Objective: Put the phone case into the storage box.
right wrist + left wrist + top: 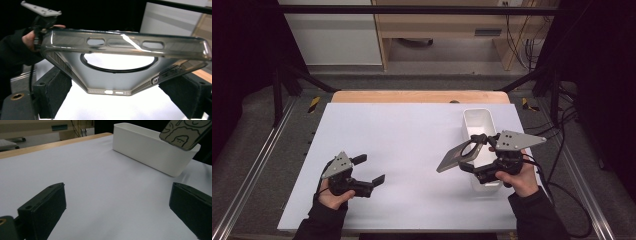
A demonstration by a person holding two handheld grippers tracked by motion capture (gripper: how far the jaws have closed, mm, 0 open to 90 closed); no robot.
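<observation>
The right gripper [475,152] holds a translucent grey phone case [458,156] above the white sheet [402,150] that covers the table, just left of the white rectangular bin [478,120]; its jaws are closed onto the case's two long edges, one on each side, so the case spans the gap between them. In the high view the case is tilted, its lower end pointing toward the middle of the table, clear of the sheet. In the right gripper view the phone case [120,62] lies across the frame between the two black jaws, a dark ring in its back panel and cut-outs along its rim; the port openings show on the short near edge.

The left gripper [372,169] hovers over the left part of the sheet, well apart from the case, with its jaws spread wide and nothing between them; in the left gripper view the white bin [152,152] stands ahead on the sheet, and a corner of the case [186,132], printed with line drawings, hangs above the bin's near end.
</observation>
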